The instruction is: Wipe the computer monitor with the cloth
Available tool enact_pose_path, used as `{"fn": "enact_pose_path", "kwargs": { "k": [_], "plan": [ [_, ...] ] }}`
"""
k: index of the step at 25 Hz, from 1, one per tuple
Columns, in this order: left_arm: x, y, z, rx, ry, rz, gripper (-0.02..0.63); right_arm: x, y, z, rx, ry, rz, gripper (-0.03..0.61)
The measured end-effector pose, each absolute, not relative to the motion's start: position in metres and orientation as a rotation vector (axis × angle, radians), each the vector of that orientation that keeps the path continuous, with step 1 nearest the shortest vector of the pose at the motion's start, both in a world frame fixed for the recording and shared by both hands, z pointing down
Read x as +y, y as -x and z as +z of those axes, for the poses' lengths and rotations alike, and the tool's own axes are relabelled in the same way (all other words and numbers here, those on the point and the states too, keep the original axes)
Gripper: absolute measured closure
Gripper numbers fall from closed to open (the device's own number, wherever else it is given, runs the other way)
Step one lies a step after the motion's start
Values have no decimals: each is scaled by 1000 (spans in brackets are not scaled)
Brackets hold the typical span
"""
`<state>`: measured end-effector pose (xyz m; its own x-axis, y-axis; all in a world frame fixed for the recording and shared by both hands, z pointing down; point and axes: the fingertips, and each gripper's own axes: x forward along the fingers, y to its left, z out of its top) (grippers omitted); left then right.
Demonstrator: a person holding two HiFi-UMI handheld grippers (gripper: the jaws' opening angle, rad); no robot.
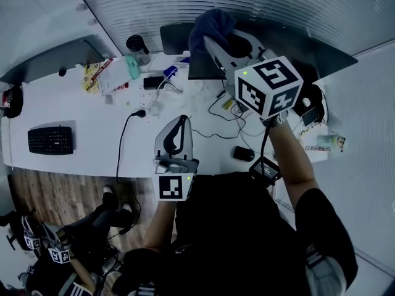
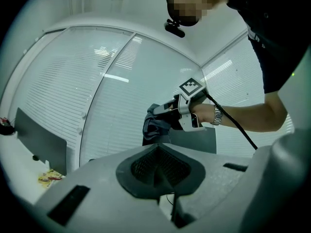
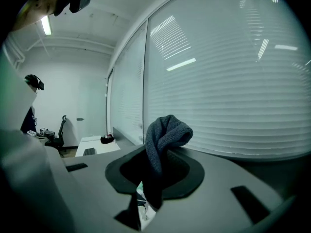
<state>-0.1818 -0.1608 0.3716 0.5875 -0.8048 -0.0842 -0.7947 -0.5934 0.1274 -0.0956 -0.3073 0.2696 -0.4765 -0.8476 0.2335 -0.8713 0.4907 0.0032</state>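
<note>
Pinching the cloth (image 1: 212, 24) at the monitor (image 1: 324, 55) top, the right gripper (image 1: 215, 45) is raised.
Left gripper (image 1: 176, 135), pressed together and empty, hangs above the tabletop (image 1: 92, 119) with cables (image 1: 216, 132) and a keyboard (image 1: 50, 140).

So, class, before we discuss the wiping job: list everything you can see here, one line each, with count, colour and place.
desk: one, white, across the middle
monitor: one, dark, at the desk's far edge
second monitor: one, dark, far left
cloth: one, blue-grey, by the monitor's top edge
keyboard: one, black, left of the desk
mouse: one, black, near edge, right of centre
cup: one, dark, far edge
packet: one, yellow and red, beside the cup
cables: several, black, mid-desk
blinds: white, behind the desk
floor: wood-brown, lower left
left gripper: shut, empty, held low
right gripper: shut on the cloth, raised at the monitor
</note>
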Motion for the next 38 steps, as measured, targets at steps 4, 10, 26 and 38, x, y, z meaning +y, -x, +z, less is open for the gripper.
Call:
{"fn": "enact_pose_path", "kwargs": {
  "k": [4,10,26,38],
  "plan": [
    [-161,178,374,-1368,-2730,-205,606,-314,86,272,-2518,-1509,179,509],
    [-165,177,374,-1362,-2745,-185,606,-315,75,271,-2521,-1541,192,508],
    [-157,161,377,-1327,-2778,-145,606,-310,40,272,-2493,-1624,202,506],
    [-137,128,378,-1314,-2810,-114,606,-297,-11,273,-2478,-1709,257,506]
  ]
}}
